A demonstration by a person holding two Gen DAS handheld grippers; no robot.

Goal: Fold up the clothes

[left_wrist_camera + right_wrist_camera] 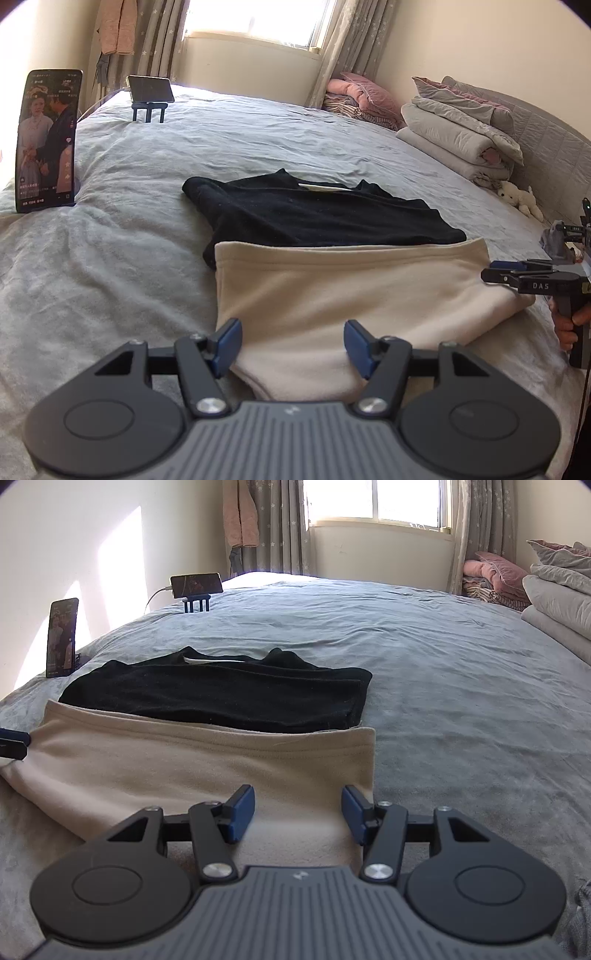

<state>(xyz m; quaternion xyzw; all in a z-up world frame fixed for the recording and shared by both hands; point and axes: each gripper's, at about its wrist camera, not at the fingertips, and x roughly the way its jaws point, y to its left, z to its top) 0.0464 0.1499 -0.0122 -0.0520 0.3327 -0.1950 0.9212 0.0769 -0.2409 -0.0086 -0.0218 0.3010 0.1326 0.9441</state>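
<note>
A garment lies on the grey bed [110, 258]. Its black upper part [314, 218] is flat, and its cream fleece lining [351, 291] is folded up over the near half; both also show in the right wrist view, black [221, 694] and cream [184, 760]. My left gripper [292, 345] is open, jaws either side of the cream fabric's near left edge. My right gripper [298, 814] is open over the cream fabric's near right corner. The right gripper also shows at the far right of the left wrist view [495, 271], beside the cream edge.
A phone [48, 140] stands propped at the left, and a second phone on a stand [149, 90] sits farther back. Folded quilts and pillows [461, 136] pile by the headboard, with a white plush toy [521, 199]. Open grey bedsheet [461, 701] spreads right of the garment.
</note>
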